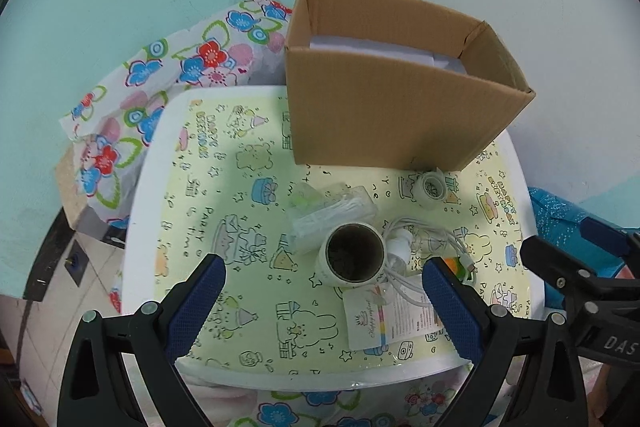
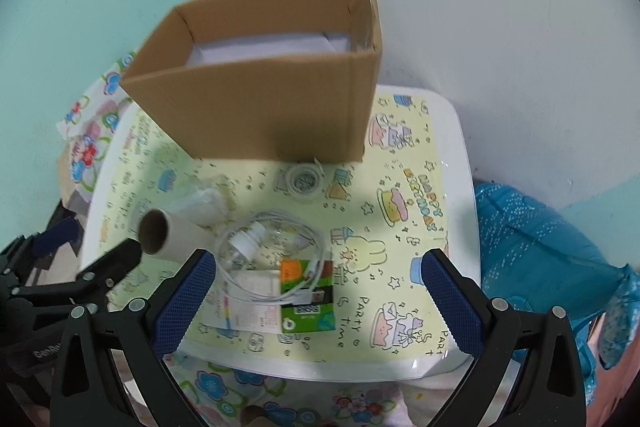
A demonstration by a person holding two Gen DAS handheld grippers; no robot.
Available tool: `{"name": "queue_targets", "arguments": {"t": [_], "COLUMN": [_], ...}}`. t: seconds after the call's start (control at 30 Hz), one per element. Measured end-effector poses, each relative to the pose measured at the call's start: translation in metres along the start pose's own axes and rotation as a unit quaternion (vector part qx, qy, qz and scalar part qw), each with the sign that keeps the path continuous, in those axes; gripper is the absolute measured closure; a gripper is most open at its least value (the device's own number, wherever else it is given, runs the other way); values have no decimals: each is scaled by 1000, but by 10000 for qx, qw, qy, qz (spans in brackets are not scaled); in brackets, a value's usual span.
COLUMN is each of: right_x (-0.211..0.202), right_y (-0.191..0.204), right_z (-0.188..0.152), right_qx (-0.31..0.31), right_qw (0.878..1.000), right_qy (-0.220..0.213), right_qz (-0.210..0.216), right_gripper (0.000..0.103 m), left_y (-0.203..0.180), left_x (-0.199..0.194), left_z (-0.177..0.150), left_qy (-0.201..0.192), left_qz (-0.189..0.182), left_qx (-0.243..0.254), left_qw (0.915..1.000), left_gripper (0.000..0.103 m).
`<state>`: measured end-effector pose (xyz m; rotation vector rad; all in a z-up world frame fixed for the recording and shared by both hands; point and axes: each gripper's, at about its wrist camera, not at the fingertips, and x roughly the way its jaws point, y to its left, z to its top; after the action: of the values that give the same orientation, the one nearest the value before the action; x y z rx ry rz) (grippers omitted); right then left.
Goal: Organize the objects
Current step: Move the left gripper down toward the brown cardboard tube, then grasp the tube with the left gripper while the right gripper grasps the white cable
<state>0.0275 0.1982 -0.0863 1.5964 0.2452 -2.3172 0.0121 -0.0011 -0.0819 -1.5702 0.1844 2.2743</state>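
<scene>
An open cardboard box [image 1: 384, 107] [image 2: 272, 107] stands at the back of a small white table [image 1: 148, 187] [image 2: 460, 187] with a yellow cartoon top. In front of it lie a white roll with a brown core [image 1: 352, 255] [image 2: 172, 235], a clear plastic packet [image 1: 332, 215] [image 2: 200, 205], a small clear tape roll [image 1: 430, 187] [image 2: 302, 181], a coiled white cable [image 1: 424, 247] [image 2: 272, 247], a white card [image 1: 384, 319] [image 2: 248, 307] and a green packet [image 2: 306, 297]. My left gripper [image 1: 324, 303] is open just before the white roll. My right gripper [image 2: 318, 295] is open over the green packet.
A floral cloth [image 1: 160, 75] [image 2: 88, 131] hangs behind and below the table on the left. A blue speckled fabric [image 1: 568, 223] [image 2: 532, 239] lies to the right. A pale wall stands close behind the box. Tiled floor [image 1: 80, 267] shows at the left.
</scene>
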Motion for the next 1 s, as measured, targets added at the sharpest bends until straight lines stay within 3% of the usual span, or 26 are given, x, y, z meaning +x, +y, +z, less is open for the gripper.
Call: {"name": "queue_targets", "arguments": {"t": [0.2, 0.43, 0.63, 0.77, 0.9, 1.0], "right_x": [19, 38, 65, 84, 94, 100], "right_y": [-6, -8, -16, -20, -24, -26], "right_z": [-7, -12, -18, -21, -24, -26], "right_qx": [-34, -92, 88, 176, 70, 80], "right_qw": [9998, 9989, 9979, 9962, 9961, 9956], "right_qy": [96, 161, 409, 676, 755, 815], "right_qz": [154, 425, 503, 529, 449, 456], "right_gripper": [0, 1, 5, 8, 9, 10], "left_y": [-5, -5, -10, -6, 1, 5], "left_x": [22, 45, 60, 70, 81, 88], "left_z": [-6, -12, -16, -17, -16, -17], "left_qy": [22, 106, 60, 120, 280, 355], "left_qz": [74, -159, 127, 203, 47, 181], "left_qx": [193, 214, 507, 422, 254, 150], "left_qw": [9998, 9996, 9986, 9988, 9993, 9991], "left_gripper": [3, 3, 3, 3, 3, 3]}}
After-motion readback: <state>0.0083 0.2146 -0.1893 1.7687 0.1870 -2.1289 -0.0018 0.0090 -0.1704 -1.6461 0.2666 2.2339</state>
